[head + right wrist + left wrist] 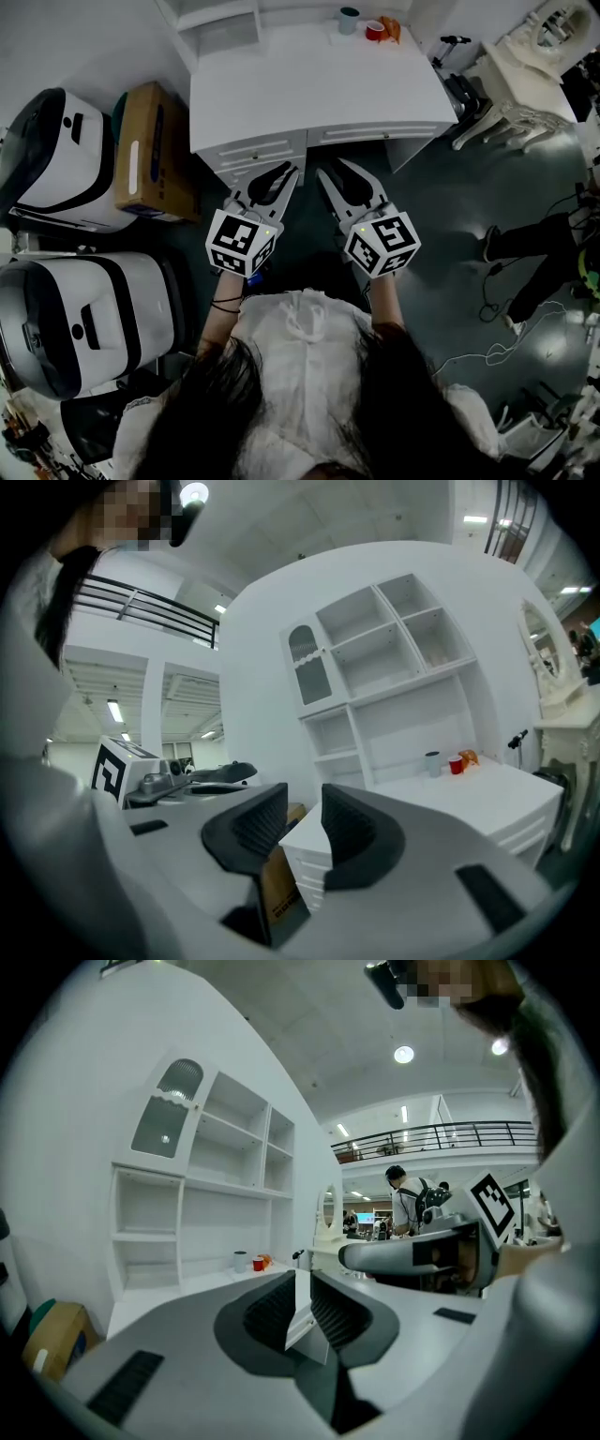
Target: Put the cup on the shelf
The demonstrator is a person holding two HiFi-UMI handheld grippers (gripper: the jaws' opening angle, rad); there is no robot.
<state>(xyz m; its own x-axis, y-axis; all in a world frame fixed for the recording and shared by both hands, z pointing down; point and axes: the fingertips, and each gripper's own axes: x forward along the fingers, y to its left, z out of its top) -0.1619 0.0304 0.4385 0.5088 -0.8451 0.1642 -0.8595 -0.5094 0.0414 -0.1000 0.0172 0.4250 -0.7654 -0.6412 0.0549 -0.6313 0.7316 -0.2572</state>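
Dark long hair and a white blouse of the person fill the bottom of the head view, and just ahead of them both tools are held out side by side. The left gripper has its jaws only a little apart, with nothing between them. The right gripper is the same: a narrow gap, and empty. Both point at the front edge of a white desk with drawers and are very near to it.

The small grey-blue cup stands far ahead of the jaws, at the back of the desk, close to the foot of the white shelf unit. Just beside it, further to the right gripper's side, are a small red cup and an orange crumpled object.

Several things could go wrong from here, I think. The task does not say which cup is meant, so the wrong one may be taken. With jaws this narrow, a gripper would push a cup over instead of going around it. Because the three things stand so close, a jaw that goes around one may knock its neighbour. The reach across the desk is long, so a low gripper may strike the desk edge. A brown cardboard box lies to the left gripper's outer side, and loose cables lie on the floor to the right gripper's outer side; a step there may catch them.
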